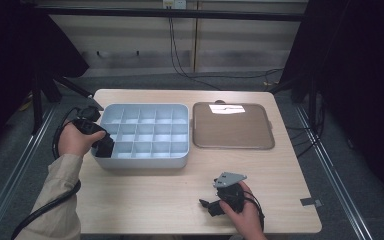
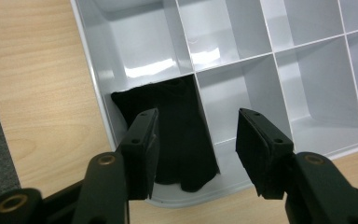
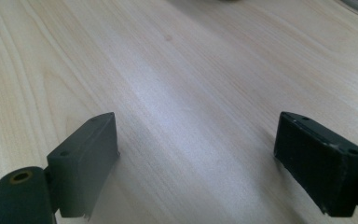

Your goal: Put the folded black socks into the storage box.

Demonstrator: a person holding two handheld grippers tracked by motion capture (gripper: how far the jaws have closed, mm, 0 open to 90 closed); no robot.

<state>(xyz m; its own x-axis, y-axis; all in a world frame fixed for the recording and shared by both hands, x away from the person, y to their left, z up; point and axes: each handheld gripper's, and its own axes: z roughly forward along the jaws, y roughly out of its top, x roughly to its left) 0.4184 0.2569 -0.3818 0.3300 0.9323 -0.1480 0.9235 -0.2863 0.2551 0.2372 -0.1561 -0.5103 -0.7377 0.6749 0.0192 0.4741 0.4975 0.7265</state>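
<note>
Since the black cloth (image 2: 179, 135) is already tucked into the organizer box's (image 2: 93, 79) corner compartment right under my left gripper (image 2: 196, 140), I've got it released; right gripper (image 3: 196, 158) idles unclenched over bare surface (image 3: 191, 70).

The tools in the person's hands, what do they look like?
Both are black plastic. The left tool trails a thick black cable beside a beige sleeve. The right tool carries a grey three-cornered plate on top. Up close, each has two flat black pads on arms with brass-coloured rivets.
</note>
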